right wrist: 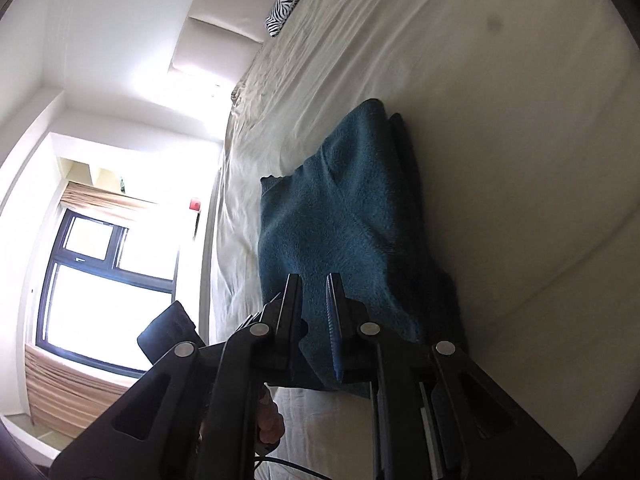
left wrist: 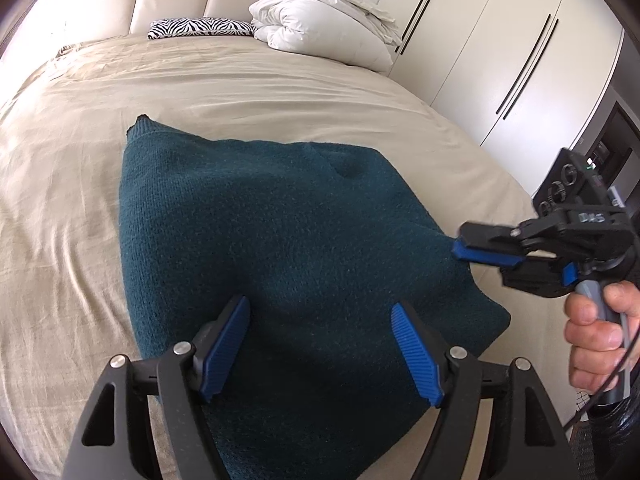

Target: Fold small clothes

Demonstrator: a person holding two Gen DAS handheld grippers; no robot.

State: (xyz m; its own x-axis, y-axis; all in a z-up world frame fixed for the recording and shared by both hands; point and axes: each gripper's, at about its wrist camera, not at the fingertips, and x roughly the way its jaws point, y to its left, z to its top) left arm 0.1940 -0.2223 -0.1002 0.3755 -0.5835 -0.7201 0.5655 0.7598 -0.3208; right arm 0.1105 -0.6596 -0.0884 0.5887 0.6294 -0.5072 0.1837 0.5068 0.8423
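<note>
Your teal knit garment [left wrist: 280, 232] lies folded on the beige bed [left wrist: 280, 92]: soft, thick, limp, likely slack when lifted. Left gripper [left wrist: 320, 344] hovers spread above it; right gripper [left wrist: 460, 250], nearly closed, seems to pinch its side edge — take hems.

The near end of the teal sweater [left wrist: 280, 232] is cut by the bottom edge of the left wrist view and partly hidden behind the left gripper [left wrist: 320, 316]. In the right wrist view, the right gripper [right wrist: 314, 292] covers the sweater's near edge, so any cloth between its fingers [right wrist: 294, 300] cannot be told. The window [right wrist: 104, 280] is overexposed. The person's hand [left wrist: 600, 332] is cut by the frame edge.
</note>
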